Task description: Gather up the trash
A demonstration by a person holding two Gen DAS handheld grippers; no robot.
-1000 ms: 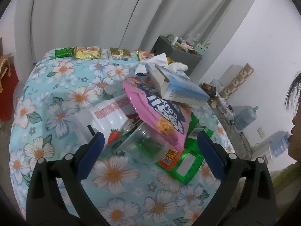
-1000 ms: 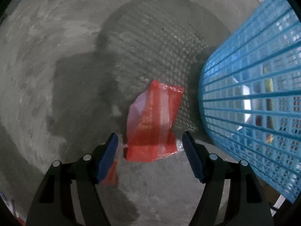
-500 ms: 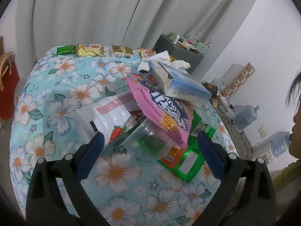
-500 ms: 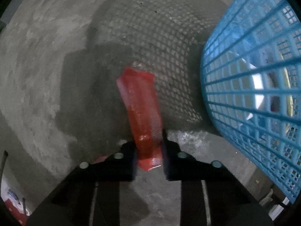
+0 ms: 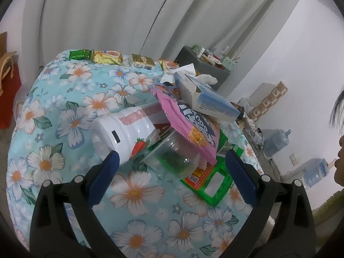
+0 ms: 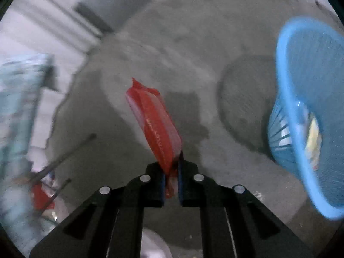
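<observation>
My right gripper [image 6: 171, 172] is shut on a red plastic wrapper [image 6: 155, 123] and holds it up above the grey concrete floor. A blue mesh trash basket [image 6: 309, 116] stands to the right with some trash inside. My left gripper [image 5: 169, 165] is open and empty above a pile of trash on a flowered tablecloth [image 5: 71, 116]: a clear plastic cup [image 5: 172, 157], a white strawberry bottle [image 5: 126, 133], a pink snack bag [image 5: 189, 124], a blue-white box [image 5: 206, 99] and a green packet [image 5: 212, 185].
Several snack packets [image 5: 107, 56] line the table's far edge before a grey curtain. A red bag [image 5: 8, 94] stands left of the table. In the right wrist view, another red wrapper [image 6: 42, 195] and thin rods lie on the floor at left.
My right gripper closed on the red wrapper and lifted it off the floor, swinging away so the basket's rim shows at right. The left gripper moved slightly nearer the pile.
</observation>
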